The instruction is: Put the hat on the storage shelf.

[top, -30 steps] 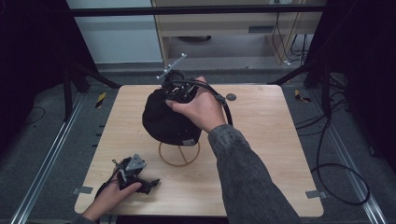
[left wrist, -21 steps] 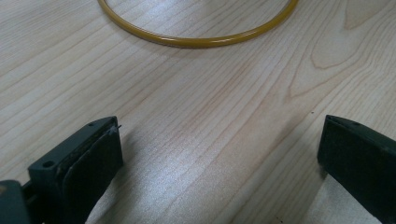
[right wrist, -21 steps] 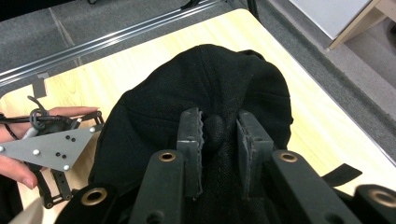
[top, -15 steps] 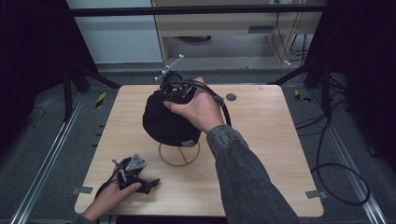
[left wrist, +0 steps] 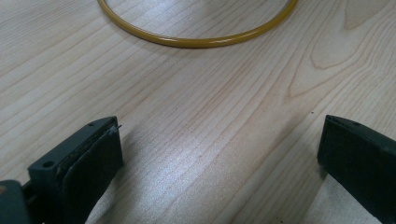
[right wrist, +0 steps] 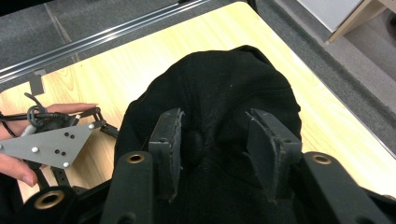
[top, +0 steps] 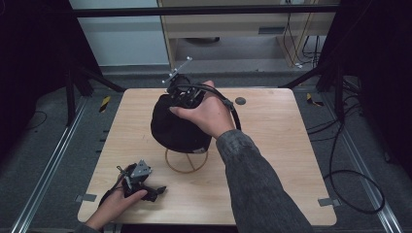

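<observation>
Your right gripper (right wrist: 217,154) sits atop the black cap (top: 177,127), jaws partly open astride its crown button, gripping nothing. The cap rests on the gold wire stand (top: 186,160). Nearer you than the stand, your left gripper (top: 154,189) lies with jaws wide, empty.

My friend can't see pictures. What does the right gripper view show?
The right gripper, jaws apart, sits at the crown of a black cap, its top button between them. Beyond, on the wooden table, a hand holds the left gripper.
</observation>
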`<state>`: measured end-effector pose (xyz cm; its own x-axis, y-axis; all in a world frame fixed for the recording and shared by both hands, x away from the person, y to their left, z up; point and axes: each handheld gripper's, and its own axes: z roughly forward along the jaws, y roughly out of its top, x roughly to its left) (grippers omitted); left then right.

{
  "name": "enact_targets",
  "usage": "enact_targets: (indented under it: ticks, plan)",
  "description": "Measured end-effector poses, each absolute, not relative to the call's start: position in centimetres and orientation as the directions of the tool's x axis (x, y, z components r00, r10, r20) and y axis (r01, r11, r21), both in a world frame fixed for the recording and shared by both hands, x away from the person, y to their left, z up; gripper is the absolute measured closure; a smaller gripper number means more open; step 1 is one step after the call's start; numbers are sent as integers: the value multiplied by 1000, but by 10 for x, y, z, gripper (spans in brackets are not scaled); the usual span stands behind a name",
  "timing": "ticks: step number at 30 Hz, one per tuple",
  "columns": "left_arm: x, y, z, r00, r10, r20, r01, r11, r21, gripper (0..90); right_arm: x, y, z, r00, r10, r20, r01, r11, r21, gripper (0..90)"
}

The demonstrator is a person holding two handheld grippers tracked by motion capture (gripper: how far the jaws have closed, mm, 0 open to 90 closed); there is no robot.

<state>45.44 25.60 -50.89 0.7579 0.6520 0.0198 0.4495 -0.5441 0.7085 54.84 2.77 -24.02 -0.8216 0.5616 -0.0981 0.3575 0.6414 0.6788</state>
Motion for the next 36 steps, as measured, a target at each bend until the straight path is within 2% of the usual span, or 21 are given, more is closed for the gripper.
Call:
enact_targets:
  ticks: [9,20,24,36]
  plan:
    - [454,256,-509,758,652,20,449,-544,708,0,546,24,-239,-816,570,-94,363,632,685,430]
    - [454,256,-509,757,653,19,450,-543,709,0,541,21,-240,-793,596,-126,355,620,700,149]
    - [454,256,-509,757,653,19,450,-543,709,0,540,20,-240,-793,596,-126,350,615,707,90]
    - [454,256,-509,758,652,20,449,-544,709,0,534,12,-236,-800,589,-116,330,594,734,62]
